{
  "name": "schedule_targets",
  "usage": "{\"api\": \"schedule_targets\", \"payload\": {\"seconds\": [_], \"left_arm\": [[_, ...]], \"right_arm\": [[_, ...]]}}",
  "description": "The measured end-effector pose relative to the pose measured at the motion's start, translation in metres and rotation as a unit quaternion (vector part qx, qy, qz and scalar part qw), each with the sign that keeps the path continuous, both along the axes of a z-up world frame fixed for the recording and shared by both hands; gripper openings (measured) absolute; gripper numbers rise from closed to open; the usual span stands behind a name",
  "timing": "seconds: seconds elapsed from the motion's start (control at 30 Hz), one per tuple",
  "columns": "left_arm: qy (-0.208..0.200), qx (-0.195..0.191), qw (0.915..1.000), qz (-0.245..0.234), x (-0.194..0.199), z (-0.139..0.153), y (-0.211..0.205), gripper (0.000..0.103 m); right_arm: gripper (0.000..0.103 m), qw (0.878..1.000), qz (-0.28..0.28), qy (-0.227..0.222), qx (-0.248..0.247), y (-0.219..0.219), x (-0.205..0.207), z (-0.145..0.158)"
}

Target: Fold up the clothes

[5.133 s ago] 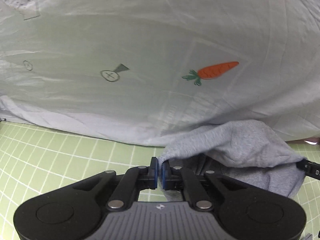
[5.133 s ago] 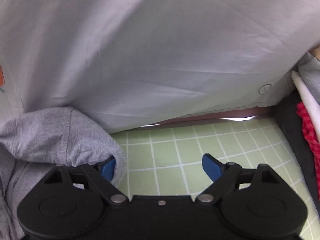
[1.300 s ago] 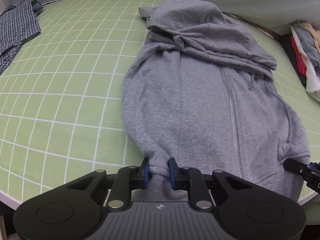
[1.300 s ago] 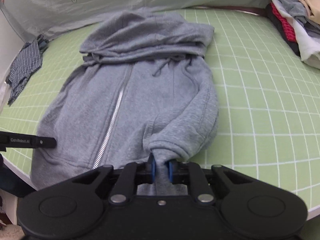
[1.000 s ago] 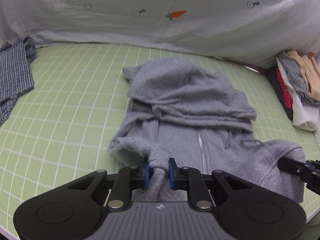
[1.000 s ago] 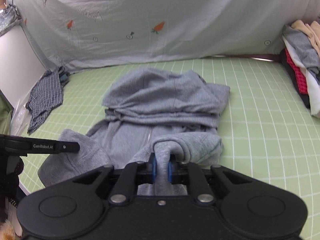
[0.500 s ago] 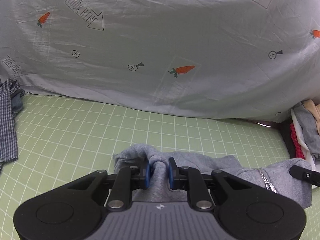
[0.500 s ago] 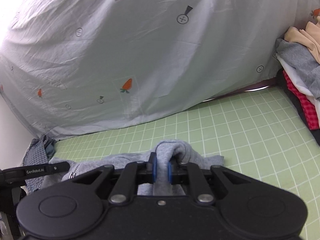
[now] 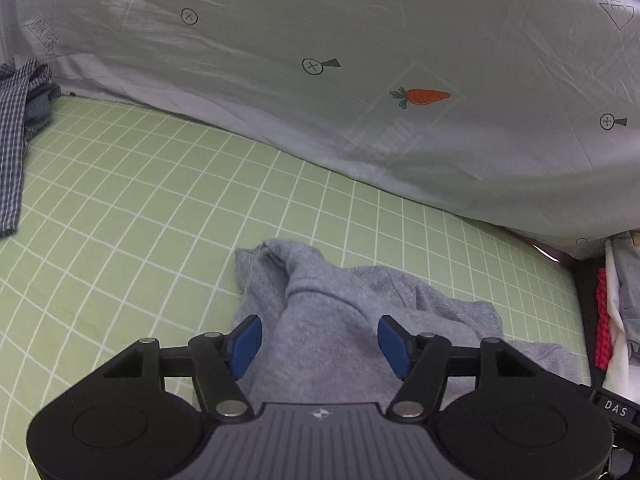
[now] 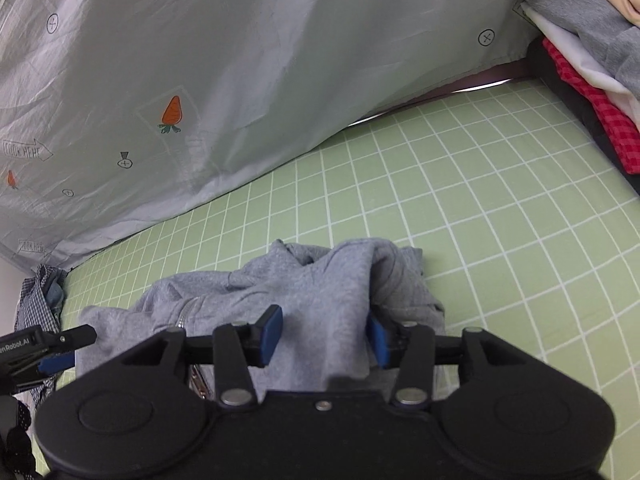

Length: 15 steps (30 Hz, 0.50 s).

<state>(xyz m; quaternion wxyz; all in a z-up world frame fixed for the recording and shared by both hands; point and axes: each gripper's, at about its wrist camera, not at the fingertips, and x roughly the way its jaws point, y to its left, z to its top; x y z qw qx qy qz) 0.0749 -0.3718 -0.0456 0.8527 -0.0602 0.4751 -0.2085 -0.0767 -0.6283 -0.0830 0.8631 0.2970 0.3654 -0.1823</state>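
a green gridded mat [image 9: 132, 200] covers the table, backed on the far side by a pale sheet [image 9: 360, 40] printed with carrots. the grey hoodie [image 9: 340, 320] lies bunched at the near edge. both left tongs [image 9: 320, 340] and right tongs [image 10: 322, 334] are spread wide over it, gripping nothing. a checked shirt [image 9: 16, 128] lies far left; a clothes pile [image 10: 580, 60] sits far right.

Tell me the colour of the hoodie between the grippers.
Heather grey hoodie; clearest in the right wrist view.
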Motion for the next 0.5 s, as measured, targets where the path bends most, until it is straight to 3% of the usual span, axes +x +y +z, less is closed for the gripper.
{"api": "schedule_targets", "payload": {"seconds": [0.03, 0.07, 0.1, 0.13, 0.17, 0.2, 0.37, 0.43, 0.47, 0.5], "left_arm": [[0.004, 0.000, 1.0000, -0.003, -0.004, -0.002, -0.001, 0.065], [0.008, 0.002, 0.9999, -0.005, -0.006, -0.005, -0.002, 0.062], [0.012, 0.004, 0.9999, -0.008, -0.009, -0.007, -0.003, 0.052], [0.016, 0.003, 0.9998, -0.012, -0.010, -0.009, -0.004, 0.040], [0.018, 0.002, 0.9997, -0.018, -0.010, -0.011, -0.006, 0.009], [0.019, -0.002, 0.9996, -0.022, -0.008, -0.011, -0.008, 0.003], [-0.021, -0.041, 0.9986, -0.026, 0.022, 0.002, -0.018, 0.003], [-0.055, -0.071, 0.9959, -0.001, 0.044, 0.012, -0.020, 0.006], [-0.072, -0.081, 0.9939, 0.020, 0.056, 0.018, -0.021, 0.015], [-0.087, -0.075, 0.9925, 0.042, 0.066, 0.023, -0.021, 0.024]], "right_arm": [[0.049, 1.000, 0.000, -0.001, 0.006, 0.001, -0.003, -0.001], [0.043, 1.000, -0.001, -0.003, 0.013, 0.001, -0.005, -0.002], [0.024, 1.000, -0.001, -0.005, 0.021, 0.001, -0.008, -0.003], [0.015, 1.000, 0.002, -0.008, 0.025, 0.000, -0.008, -0.002], [0.008, 0.999, 0.006, -0.012, 0.029, 0.000, -0.007, -0.001], [0.008, 0.999, 0.010, -0.016, 0.032, -0.001, -0.006, 0.000], [0.006, 0.998, 0.017, -0.055, 0.005, -0.021, 0.021, 0.019], [0.007, 0.997, 0.010, -0.076, -0.006, -0.035, 0.036, 0.027], [0.009, 0.996, -0.001, -0.083, -0.018, -0.042, 0.043, 0.031], [0.022, 0.995, -0.016, -0.089, -0.033, -0.048, 0.049, 0.034]]}}
